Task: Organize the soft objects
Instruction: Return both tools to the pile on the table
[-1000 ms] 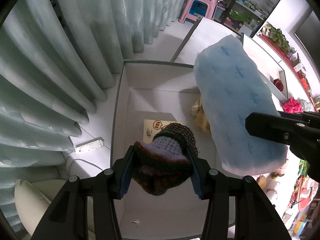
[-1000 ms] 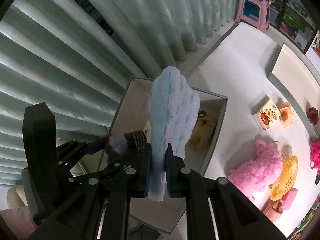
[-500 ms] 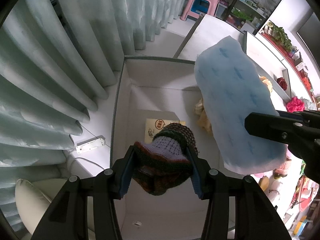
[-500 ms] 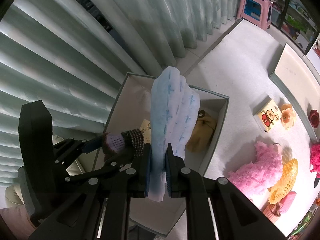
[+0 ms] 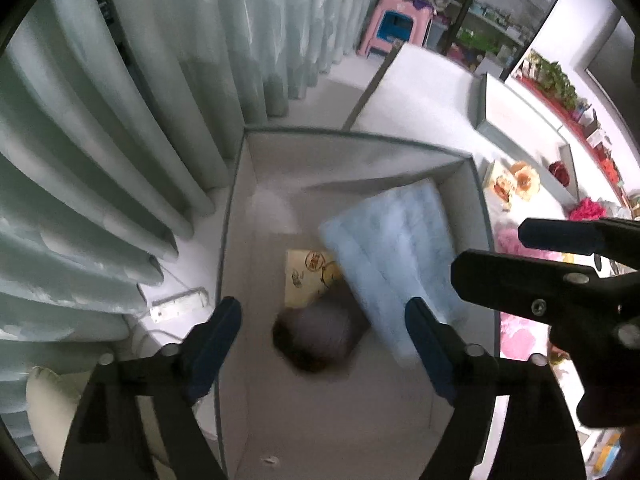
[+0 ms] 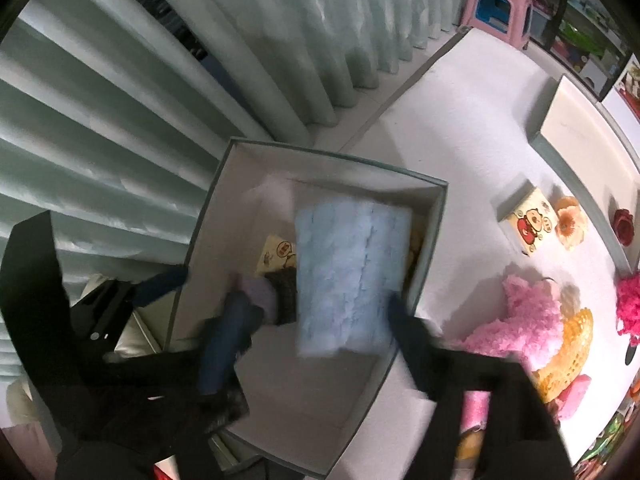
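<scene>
A grey open box (image 5: 236,216) (image 6: 200,232) sits below both grippers. A light blue padded pack (image 5: 396,248) (image 6: 348,272) lies tilted inside it, blurred. A dark knitted hat (image 5: 316,338) (image 6: 268,296) lies blurred on the box floor beside the pack. My left gripper (image 5: 324,336) is open and empty above the hat. My right gripper (image 6: 312,340) is open and empty above the pack; it also shows at the right of the left wrist view (image 5: 560,256).
A yellow printed card (image 5: 306,276) lies on the box floor. Pale curtains (image 5: 100,140) hang left of the box. On the white table (image 6: 452,128) to the right lie a pink fluffy toy (image 6: 524,320), a yellow mesh piece (image 6: 572,344), a small cartoon box (image 6: 530,226) and flowers.
Both grippers have opened. The knitted hat has dropped from the left gripper and the blue pack from the right gripper into the box.
</scene>
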`<state>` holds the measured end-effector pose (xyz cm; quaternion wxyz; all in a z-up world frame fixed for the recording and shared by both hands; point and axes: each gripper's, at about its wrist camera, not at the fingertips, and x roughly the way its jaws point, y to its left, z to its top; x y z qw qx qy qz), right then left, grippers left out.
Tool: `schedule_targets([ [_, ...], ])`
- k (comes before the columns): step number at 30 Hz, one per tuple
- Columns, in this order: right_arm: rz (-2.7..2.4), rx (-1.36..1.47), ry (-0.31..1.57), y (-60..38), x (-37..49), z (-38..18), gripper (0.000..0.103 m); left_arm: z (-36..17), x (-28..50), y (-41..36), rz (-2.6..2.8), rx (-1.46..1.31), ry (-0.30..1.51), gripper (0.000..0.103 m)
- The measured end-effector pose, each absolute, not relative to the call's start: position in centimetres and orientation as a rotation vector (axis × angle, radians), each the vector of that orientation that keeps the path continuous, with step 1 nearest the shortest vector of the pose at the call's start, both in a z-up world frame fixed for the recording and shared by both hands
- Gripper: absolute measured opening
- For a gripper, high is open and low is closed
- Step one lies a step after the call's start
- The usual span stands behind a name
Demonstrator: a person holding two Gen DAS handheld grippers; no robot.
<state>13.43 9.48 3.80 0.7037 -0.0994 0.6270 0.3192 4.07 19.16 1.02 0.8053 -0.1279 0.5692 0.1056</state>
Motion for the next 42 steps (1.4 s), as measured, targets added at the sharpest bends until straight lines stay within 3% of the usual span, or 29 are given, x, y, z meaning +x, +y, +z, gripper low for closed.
schedule_targets([
  [6, 0.679, -0.199, 1.404, 8.5, 13.4, 4.3, 0.087, 1.0, 3.9, 19.4, 0.220, -0.299, 1.245, 0.085],
  [8, 0.668, -0.167, 1.403, 7.7, 13.4, 4.5, 0.091, 1.2, 3.7, 19.3, 0.216, -0.315, 1.245, 0.085],
  [10, 0.653, -0.127, 1.408, 6.7, 13.3, 4.8, 0.103, 1.3, 3.6, 19.2, 0.209, -0.318, 1.253, 0.085],
  [22, 0.522, 0.073, 1.492, -1.9, 10.3, 3.3, 0.103, 0.9, 2.7, 15.5, 0.121, -0.249, 1.362, 0.085],
  [33, 0.138, 0.337, 1.613, -19.8, 4.7, -1.2, 0.103, 2.8, 5.4, 3.7, -0.143, -0.085, 1.388, 0.085],
  [42, 0.009, 0.470, 1.637, -27.3, 1.5, -3.4, 0.103, 0.3, 8.0, -4.0, -0.185, -0.027, 1.473, 0.085],
])
